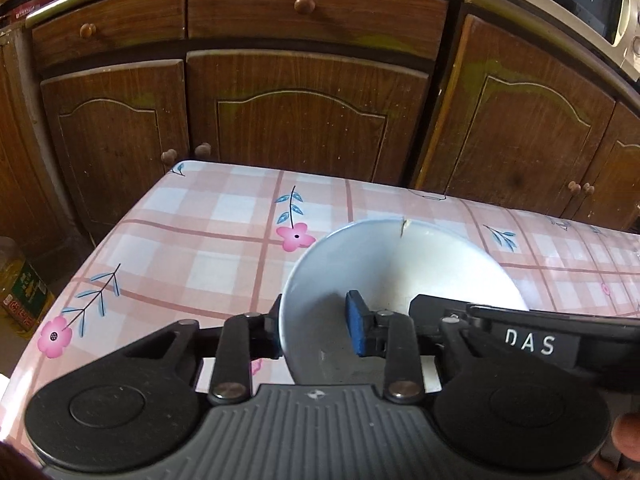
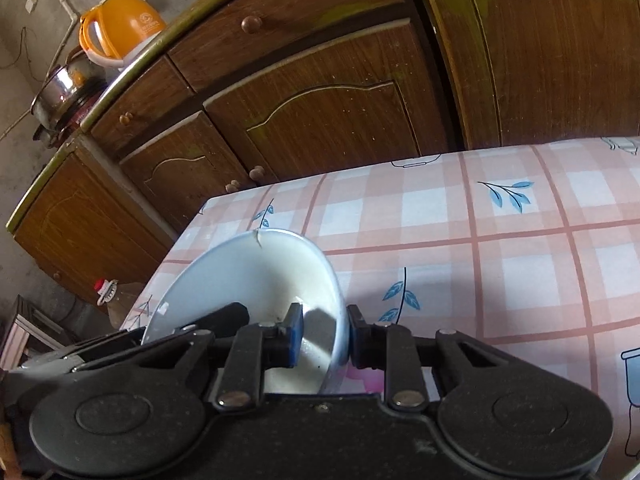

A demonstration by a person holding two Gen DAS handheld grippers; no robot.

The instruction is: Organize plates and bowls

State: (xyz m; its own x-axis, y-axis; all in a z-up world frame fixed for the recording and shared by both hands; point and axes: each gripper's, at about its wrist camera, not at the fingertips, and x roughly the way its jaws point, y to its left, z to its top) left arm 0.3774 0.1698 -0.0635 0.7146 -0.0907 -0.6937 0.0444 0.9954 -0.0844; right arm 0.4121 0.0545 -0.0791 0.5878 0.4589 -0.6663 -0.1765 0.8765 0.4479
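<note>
On the pink checked flowered tablecloth (image 1: pixel 208 248), the left gripper (image 1: pixel 316 330) pinches the left wall of a pale blue-white ceramic bowl with a chipped rim (image 1: pixel 384 264); one pad inside, one outside. The right gripper (image 2: pixel 324 338) clamps its right wall likewise; brown wooden cabinets (image 2: pixel 320 112) stand behind.

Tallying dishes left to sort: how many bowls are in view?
1. The white bowl sits on the checked tablecloth, its rim gripped on opposite sides by both claws. Others may lie outside the views.

Each wrist camera sits close behind its own fingers, tilted down across the tabletop (image 1: pixel 200 240) toward its far edge and the cabinets (image 1: pixel 304 120). Both share the white bowl (image 1: pixel 400 264), left rim and right rim.
</note>
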